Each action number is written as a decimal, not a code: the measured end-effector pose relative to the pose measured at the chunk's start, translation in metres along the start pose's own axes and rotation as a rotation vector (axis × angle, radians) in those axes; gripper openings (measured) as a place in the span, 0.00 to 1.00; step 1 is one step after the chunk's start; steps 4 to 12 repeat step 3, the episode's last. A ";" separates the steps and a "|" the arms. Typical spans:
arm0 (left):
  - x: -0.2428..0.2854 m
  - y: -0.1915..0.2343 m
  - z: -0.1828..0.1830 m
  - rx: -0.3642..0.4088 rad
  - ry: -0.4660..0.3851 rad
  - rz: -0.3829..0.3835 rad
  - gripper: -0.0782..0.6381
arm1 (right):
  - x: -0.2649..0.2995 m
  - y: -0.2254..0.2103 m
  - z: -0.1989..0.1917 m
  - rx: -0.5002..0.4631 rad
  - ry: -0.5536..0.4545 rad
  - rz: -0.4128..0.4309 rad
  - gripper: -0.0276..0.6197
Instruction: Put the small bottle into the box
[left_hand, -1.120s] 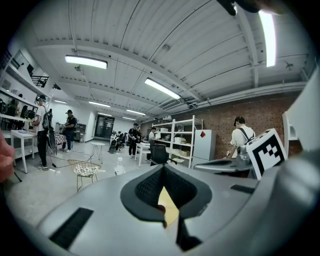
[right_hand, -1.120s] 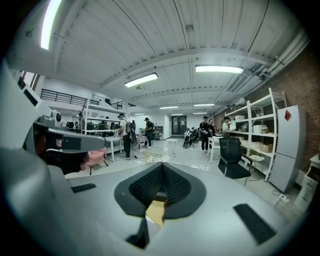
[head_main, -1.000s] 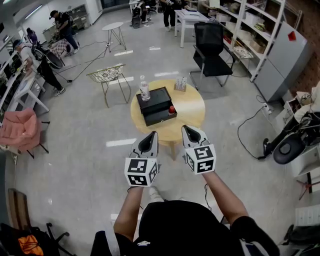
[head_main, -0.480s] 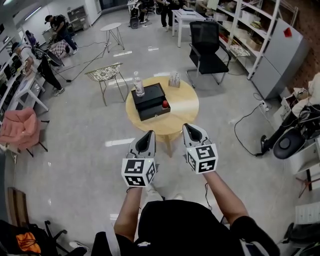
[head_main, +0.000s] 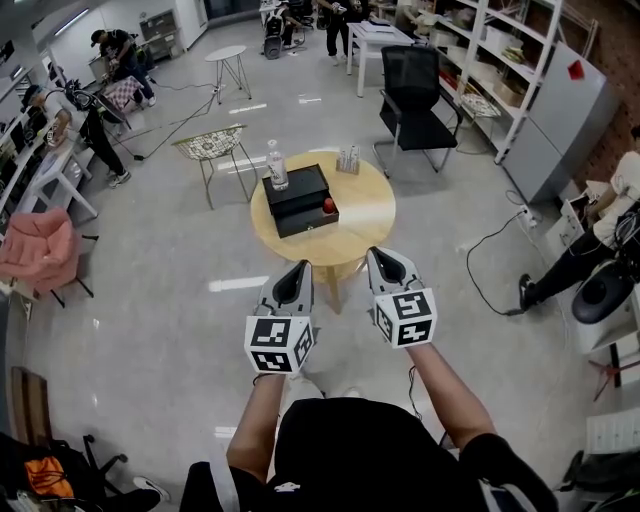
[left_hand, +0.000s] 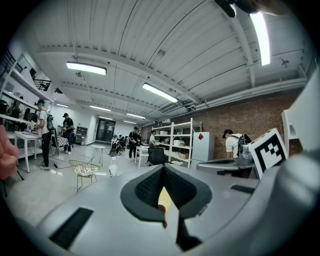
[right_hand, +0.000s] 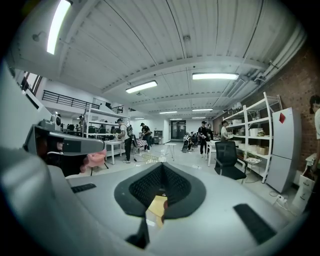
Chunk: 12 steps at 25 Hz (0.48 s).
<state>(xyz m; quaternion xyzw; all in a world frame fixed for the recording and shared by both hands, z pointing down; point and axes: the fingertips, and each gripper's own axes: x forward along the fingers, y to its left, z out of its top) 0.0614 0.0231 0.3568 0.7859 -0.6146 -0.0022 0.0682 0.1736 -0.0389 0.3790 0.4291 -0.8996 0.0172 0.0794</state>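
Note:
A round wooden table (head_main: 368, 226) stands ahead on the grey floor. On it lies a black box (head_main: 299, 199) with its lid down. A small red object (head_main: 328, 206) sits at the box's right edge, and a clear bottle (head_main: 277, 166) stands at its back left corner. My left gripper (head_main: 303, 269) and right gripper (head_main: 374, 254) hover side by side short of the table's near edge, both shut and empty. In the left gripper view the left gripper (left_hand: 163, 170) points at the table, with the clear bottle (left_hand: 113, 166) beyond; the right gripper (right_hand: 161, 167) does likewise.
A wire chair (head_main: 213, 148) stands left of the table and a black office chair (head_main: 419, 92) behind it on the right. Shelving (head_main: 500, 60) lines the right wall. A seated person (head_main: 600, 235) and a cable (head_main: 495, 265) are at the right; several people work at the far left.
The table with its box has drifted slightly up and left in the head view. Both grippers keep the same pose. A seated person has come into view at the right edge.

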 end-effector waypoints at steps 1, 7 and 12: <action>0.000 0.000 0.000 0.000 -0.001 0.001 0.12 | 0.000 0.001 0.000 -0.002 -0.001 0.002 0.05; -0.001 0.001 0.001 0.001 -0.003 0.002 0.12 | 0.000 0.002 0.001 -0.006 -0.002 0.006 0.05; -0.001 0.001 0.001 0.001 -0.003 0.002 0.12 | 0.000 0.002 0.001 -0.006 -0.002 0.006 0.05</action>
